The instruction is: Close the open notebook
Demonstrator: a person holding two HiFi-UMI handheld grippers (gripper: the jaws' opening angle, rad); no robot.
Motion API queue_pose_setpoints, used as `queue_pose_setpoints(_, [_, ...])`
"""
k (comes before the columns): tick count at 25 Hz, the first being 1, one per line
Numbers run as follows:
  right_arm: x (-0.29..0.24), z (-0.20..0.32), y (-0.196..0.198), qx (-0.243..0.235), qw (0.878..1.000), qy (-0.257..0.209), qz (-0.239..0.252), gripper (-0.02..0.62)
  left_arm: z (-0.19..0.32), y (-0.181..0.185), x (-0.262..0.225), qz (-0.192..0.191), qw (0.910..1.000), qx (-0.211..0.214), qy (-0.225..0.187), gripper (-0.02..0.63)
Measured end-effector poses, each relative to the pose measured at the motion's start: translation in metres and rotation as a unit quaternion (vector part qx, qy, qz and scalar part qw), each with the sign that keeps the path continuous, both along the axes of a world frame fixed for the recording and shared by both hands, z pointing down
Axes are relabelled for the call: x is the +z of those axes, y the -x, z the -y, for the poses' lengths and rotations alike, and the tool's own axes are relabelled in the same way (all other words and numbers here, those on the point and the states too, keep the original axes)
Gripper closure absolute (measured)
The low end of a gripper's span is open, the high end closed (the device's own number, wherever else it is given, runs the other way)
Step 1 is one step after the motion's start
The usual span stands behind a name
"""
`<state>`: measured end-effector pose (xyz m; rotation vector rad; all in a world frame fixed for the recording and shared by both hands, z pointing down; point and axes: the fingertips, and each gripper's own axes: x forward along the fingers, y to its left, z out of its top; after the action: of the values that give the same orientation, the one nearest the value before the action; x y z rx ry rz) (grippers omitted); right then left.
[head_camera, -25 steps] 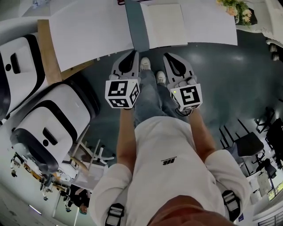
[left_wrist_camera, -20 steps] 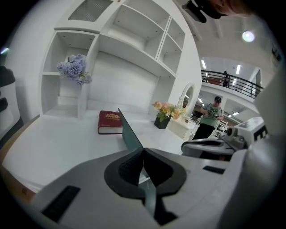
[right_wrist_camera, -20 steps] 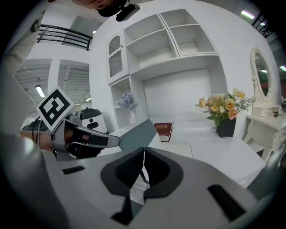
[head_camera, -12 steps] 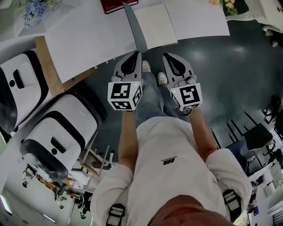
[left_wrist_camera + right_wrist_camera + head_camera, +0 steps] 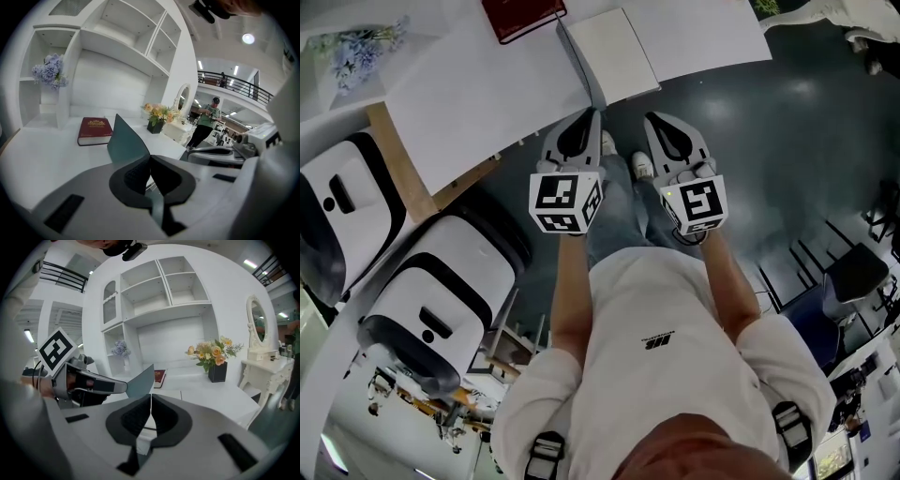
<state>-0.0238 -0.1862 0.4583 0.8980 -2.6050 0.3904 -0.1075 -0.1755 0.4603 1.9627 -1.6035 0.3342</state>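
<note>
The open notebook [image 5: 610,54] lies at the white table's near edge, its white page facing up and its teal cover [image 5: 579,64] standing upright at the page's left. Both grippers hover short of the table over the dark floor, touching nothing. My left gripper [image 5: 585,116] is shut, just below the teal cover. My right gripper [image 5: 657,121] is shut too, below the page's near edge. In the left gripper view the teal cover [image 5: 126,142] rises just beyond the shut left gripper [image 5: 150,160]. The right gripper view shows the cover [image 5: 141,380] past the shut right gripper [image 5: 151,401].
A red book [image 5: 523,14] lies farther back on the white table [image 5: 487,84]. A vase of flowers [image 5: 213,356] and a mirror [image 5: 255,329] stand to the right. White shelves with purple flowers [image 5: 49,71] back the table. White-and-black machines [image 5: 431,281] stand at the left.
In the head view the table and notebook have slid up and left, and the red book has come into sight. Both grippers keep their place in the frame and stay shut.
</note>
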Motion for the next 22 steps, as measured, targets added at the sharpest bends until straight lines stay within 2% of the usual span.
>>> queue_pose_setpoints(13, [0.010,0.019,-0.023,0.049,0.999,0.009,-0.011,0.598,0.027,-0.037,0.012,-0.012,0.9974,0.070,0.007,0.606])
queue_pose_setpoints(22, [0.021,0.028,-0.031,0.082,0.996,0.021,-0.022,0.598,0.042,-0.057,0.026,-0.024,0.9913,0.128,0.019,0.606])
